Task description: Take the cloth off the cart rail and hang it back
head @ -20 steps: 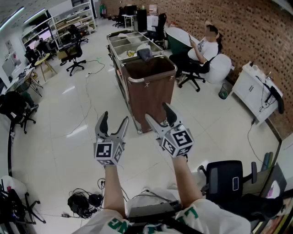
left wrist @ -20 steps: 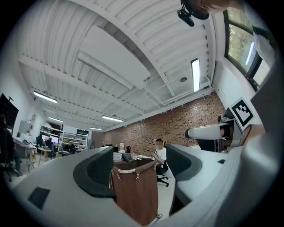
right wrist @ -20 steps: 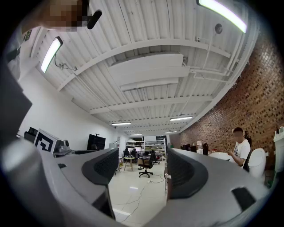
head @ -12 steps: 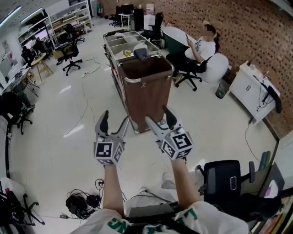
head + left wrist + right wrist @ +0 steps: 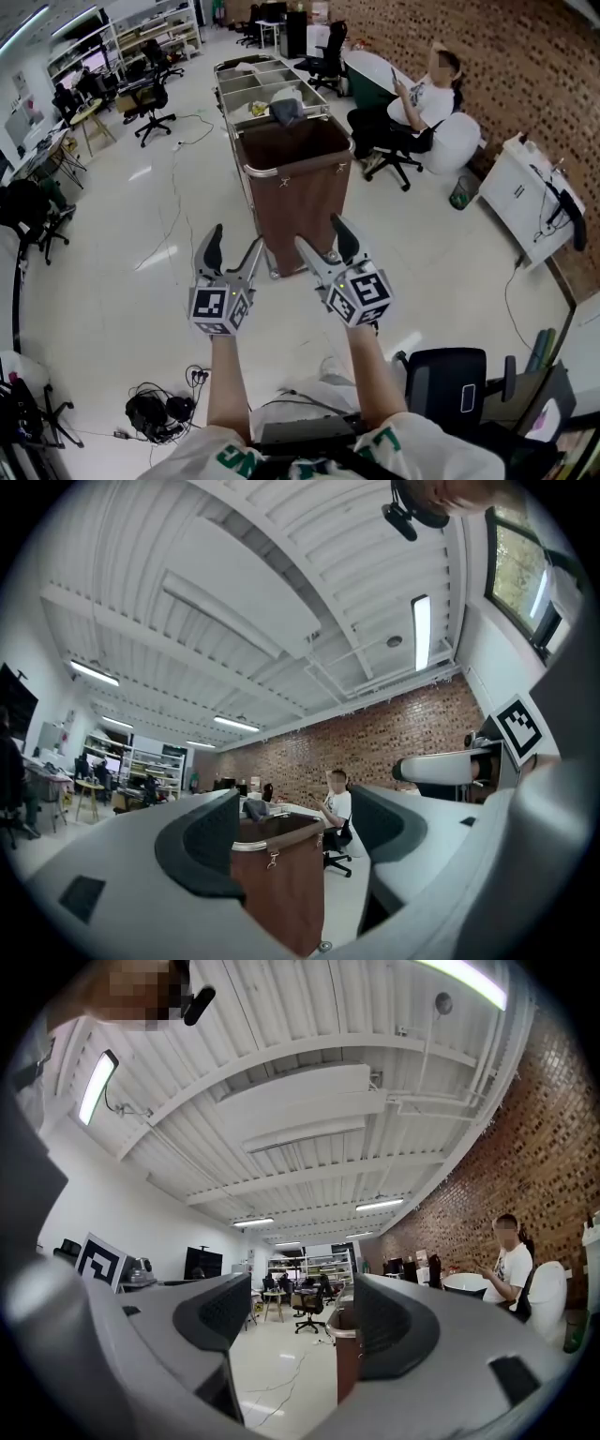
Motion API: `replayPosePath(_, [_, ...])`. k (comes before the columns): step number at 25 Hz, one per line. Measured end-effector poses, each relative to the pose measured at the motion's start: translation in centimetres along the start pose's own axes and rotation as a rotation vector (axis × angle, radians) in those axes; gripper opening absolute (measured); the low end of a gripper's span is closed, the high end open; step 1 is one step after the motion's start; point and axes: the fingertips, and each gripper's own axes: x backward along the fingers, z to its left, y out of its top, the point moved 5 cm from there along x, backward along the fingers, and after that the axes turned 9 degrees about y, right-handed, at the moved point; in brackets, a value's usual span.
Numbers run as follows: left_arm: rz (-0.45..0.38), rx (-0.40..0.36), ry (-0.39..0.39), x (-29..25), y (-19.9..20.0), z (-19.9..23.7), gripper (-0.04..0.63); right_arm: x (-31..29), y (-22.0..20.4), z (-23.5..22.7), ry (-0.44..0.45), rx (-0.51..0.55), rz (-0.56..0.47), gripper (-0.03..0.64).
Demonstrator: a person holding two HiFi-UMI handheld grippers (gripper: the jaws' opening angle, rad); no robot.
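Left gripper (image 5: 234, 244) and right gripper (image 5: 323, 234): jaws wide apart, nothing between them, side by side near the brown cart (image 5: 292, 202). Grey cloth (image 5: 286, 111): draped over the cart's far rail.

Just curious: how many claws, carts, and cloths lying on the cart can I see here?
claws: 2, the left claw and the right claw
cart: 1
cloth: 1
total: 4
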Motion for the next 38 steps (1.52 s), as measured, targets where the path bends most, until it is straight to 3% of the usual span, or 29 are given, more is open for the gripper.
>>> replayPosePath(11, [-0.001, -0.015, 0.081, -8.4, -0.6, -5.5, 0.358, 0.4, 0.9, -11.0, 0.046, -0.017, -0.028, 0.351])
replayPosePath(21, [-0.009, -0.033, 0.107, -11.7, -1.5, -6.8, 0.359, -0.8, 0.0, -15.2, 0.077, -0.047, -0.032, 0.351])
replayPosePath(26, [-0.001, -0.051, 0.092, -13.6, -2.4, -5.2, 0.357, -3.4, -1.0, -15.8, 0.083, -0.049, -0.016, 0.351])
replayPosePath(38, [-0.054, -0.045, 0.023, -23.1, -2.6, 3.3, 0.357, -15.2, -1.6, -18.2, 0.048, 0.017, -0.013, 0.351])
